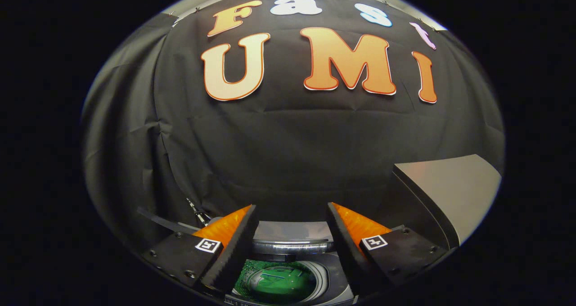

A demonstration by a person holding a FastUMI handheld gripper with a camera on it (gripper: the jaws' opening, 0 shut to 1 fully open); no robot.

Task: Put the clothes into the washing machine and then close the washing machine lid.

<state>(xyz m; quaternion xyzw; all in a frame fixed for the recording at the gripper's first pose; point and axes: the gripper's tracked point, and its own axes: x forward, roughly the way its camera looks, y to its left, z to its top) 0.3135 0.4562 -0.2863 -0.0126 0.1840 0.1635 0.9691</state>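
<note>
Here the gripper (292,225) hangs above a top-loading washing machine (335,292), its two fingers spread well apart and holding nothing. The machine's round opening sits directly below the gap between the fingers, and this opening is the landmark for everything else. Inside it, a green mass (279,281) fills the drum; it looks like the clothes already dropped in, though the fabric is too small and blurred to be sure. Just beyond the opening, toward the black cloth wall (288,153), runs the machine's pale back edge (292,231). To the right of the opening and higher, a large grey slanted panel (450,184) rises; judging by its place and tilt, it is probably the machine's raised lid. If so, the loading half of the task seems done, and closing the lid is what remains. For that, the gripper would need to travel right of the opening to reach the panel.
</note>
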